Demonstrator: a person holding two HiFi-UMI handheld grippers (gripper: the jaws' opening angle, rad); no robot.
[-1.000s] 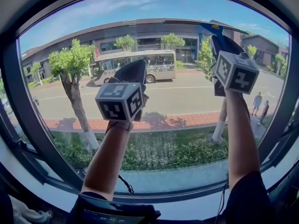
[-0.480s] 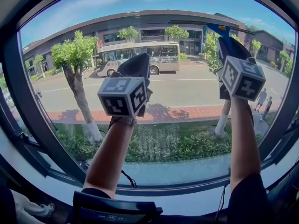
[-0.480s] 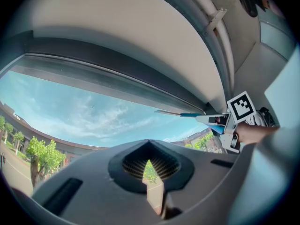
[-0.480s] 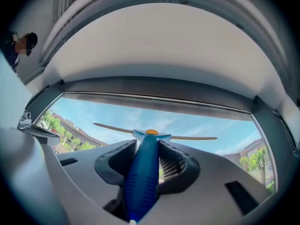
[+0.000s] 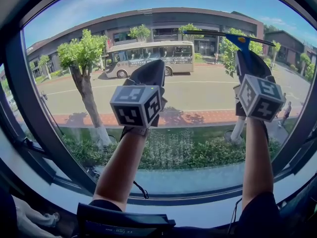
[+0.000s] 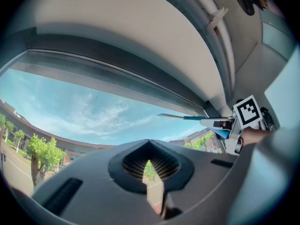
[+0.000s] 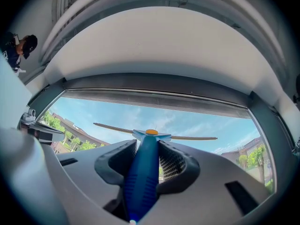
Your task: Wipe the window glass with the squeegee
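A blue-handled squeegee (image 5: 241, 42) is clamped in my right gripper (image 5: 246, 58), which is shut on its handle. Its thin blade lies roughly level against the window glass (image 5: 198, 98) near the upper right. In the right gripper view the handle of the squeegee (image 7: 142, 172) runs up between the jaws of the right gripper (image 7: 147, 161), with the blade across the sky. My left gripper (image 5: 150, 72) is raised in front of the glass's middle, jaws together and holding nothing. The left gripper (image 6: 150, 165) sees the squeegee (image 6: 187, 117) off to its right.
A dark window frame (image 5: 25, 113) rings the glass, with a pale sill (image 5: 198, 217) below and a black cable (image 5: 138, 190) hanging by the left arm. Outside are a bus, trees and a street. A white ceiling soffit (image 7: 159, 46) sits above.
The squeegee blade has come a little way down the glass with my right gripper. The left gripper has shifted slightly right and stays shut.
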